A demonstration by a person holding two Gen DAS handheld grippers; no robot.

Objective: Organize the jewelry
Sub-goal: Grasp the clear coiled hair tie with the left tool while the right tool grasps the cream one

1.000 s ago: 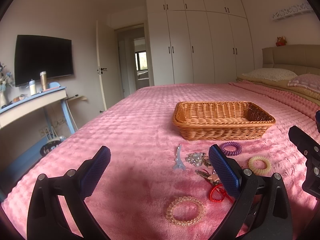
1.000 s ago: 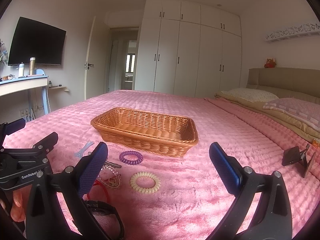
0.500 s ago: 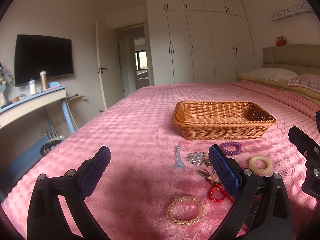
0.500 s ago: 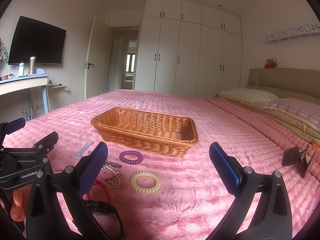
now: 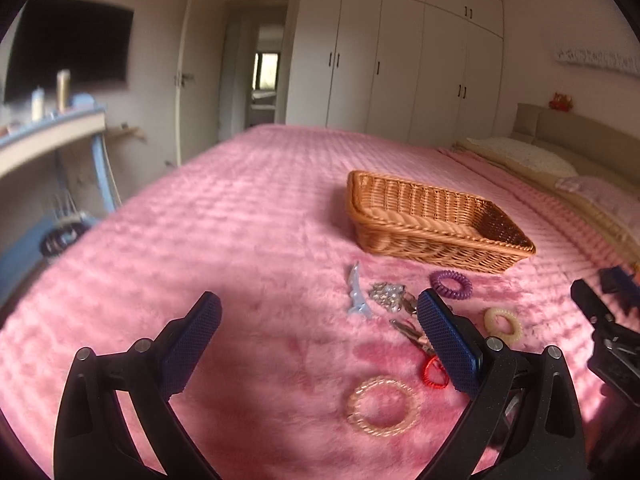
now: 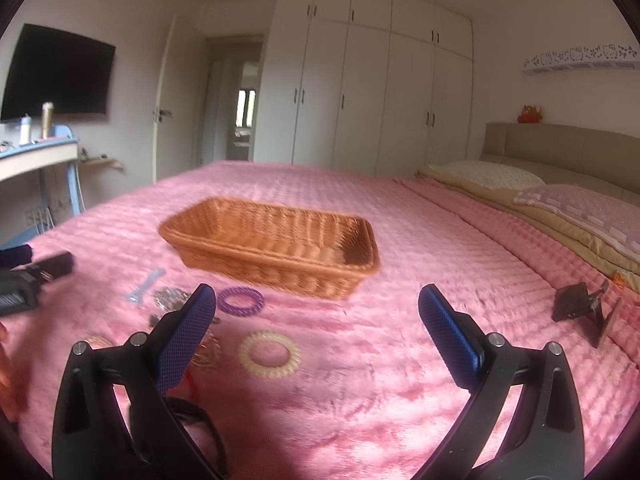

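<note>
An empty wicker basket (image 5: 436, 220) (image 6: 276, 244) sits on the pink bedspread. In front of it lie a purple spiral hair tie (image 5: 451, 283) (image 6: 241, 300), a cream spiral tie (image 5: 503, 321) (image 6: 269, 354), a blue hair clip (image 5: 357, 296) (image 6: 145, 284), a rhinestone piece (image 5: 387, 293), a metal clip (image 5: 410, 330), a red cord (image 5: 434, 374) and a clear beaded bracelet (image 5: 383, 406). My left gripper (image 5: 316, 344) is open and empty above the bedspread, left of the pile. My right gripper (image 6: 316, 336) is open and empty, right of the pile.
Pillows (image 6: 484, 174) and a headboard lie at the right. A small black stand (image 6: 580, 308) rests on the bed near them. A desk with bottles (image 6: 36, 152) and a wall TV (image 6: 56, 74) stand at the left. White wardrobes (image 6: 368, 96) fill the far wall.
Both cameras have tilted and shifted, blurring the views. The left gripper has dipped toward the jewelry pile. Both grippers stay open and no item has moved.
</note>
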